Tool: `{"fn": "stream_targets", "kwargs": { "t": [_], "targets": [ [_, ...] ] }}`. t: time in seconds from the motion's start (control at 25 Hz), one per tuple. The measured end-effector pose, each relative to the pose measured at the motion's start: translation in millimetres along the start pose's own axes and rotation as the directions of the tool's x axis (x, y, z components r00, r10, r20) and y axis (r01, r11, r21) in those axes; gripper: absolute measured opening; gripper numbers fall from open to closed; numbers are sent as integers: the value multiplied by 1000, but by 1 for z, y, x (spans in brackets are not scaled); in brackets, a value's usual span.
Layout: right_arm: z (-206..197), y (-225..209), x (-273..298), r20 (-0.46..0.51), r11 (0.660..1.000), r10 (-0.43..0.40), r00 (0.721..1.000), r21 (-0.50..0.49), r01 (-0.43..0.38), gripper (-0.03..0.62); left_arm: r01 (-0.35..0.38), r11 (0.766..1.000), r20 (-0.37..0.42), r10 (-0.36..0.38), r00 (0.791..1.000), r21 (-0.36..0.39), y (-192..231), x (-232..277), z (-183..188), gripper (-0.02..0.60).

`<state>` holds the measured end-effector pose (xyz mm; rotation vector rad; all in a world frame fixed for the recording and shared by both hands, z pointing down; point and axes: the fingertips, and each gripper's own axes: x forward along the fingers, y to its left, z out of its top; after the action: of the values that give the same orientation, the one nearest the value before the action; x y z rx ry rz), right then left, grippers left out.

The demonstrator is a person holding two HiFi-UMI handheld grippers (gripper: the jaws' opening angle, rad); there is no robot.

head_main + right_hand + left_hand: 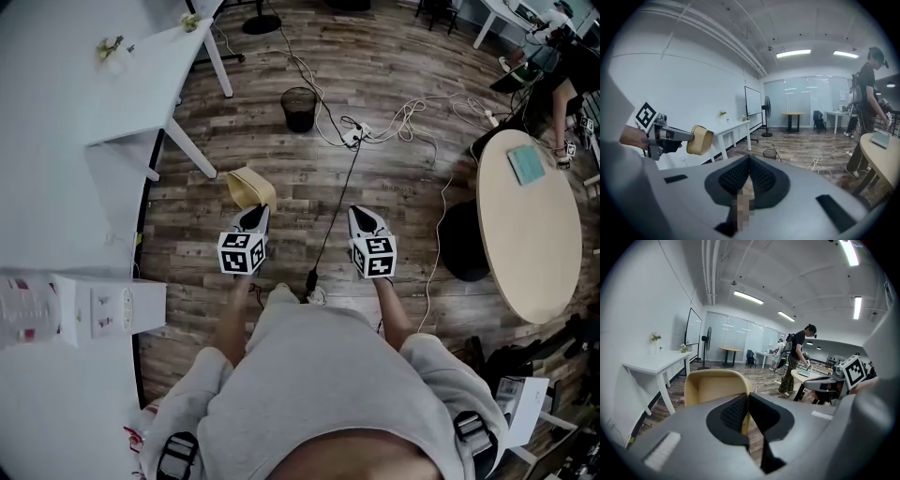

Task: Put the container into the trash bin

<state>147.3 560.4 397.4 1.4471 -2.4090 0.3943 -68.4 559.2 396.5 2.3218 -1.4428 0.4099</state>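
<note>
My left gripper (256, 212) is shut on the rim of a tan, cup-like container (251, 187), held in the air above the wooden floor. In the left gripper view the container (715, 386) fills the space just past the jaws, its wall pinched between the pads. The right gripper view shows the same container (700, 140) at the left, on the tip of the left gripper (689, 137). My right gripper (366, 218) is shut and holds nothing. A black mesh trash bin (298, 109) stands on the floor ahead, also seen small as the trash bin (769, 153) in the right gripper view.
A white table (141, 84) stands at the left with legs near the bin. A round wooden table (527, 225) is at the right. Cables and a power strip (354, 136) lie on the floor beyond the grippers. A person (797, 359) stands at the round table.
</note>
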Motion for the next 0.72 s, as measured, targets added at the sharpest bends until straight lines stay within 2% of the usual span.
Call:
{"fn": "stream_targets", "kwargs": {
  "t": [0.32, 0.72],
  "targets": [
    [-4, -9, 11, -6, 1000, 13, 1000, 13, -13, 14, 1, 1000, -11, -1, 1000, -2, -1, 16, -2, 26],
    [5, -22, 46, -19, 1000, 16, 1000, 6, -16, 14, 10, 1000, -16, -10, 1000, -5, 19, 50, 9, 27]
  ]
}}
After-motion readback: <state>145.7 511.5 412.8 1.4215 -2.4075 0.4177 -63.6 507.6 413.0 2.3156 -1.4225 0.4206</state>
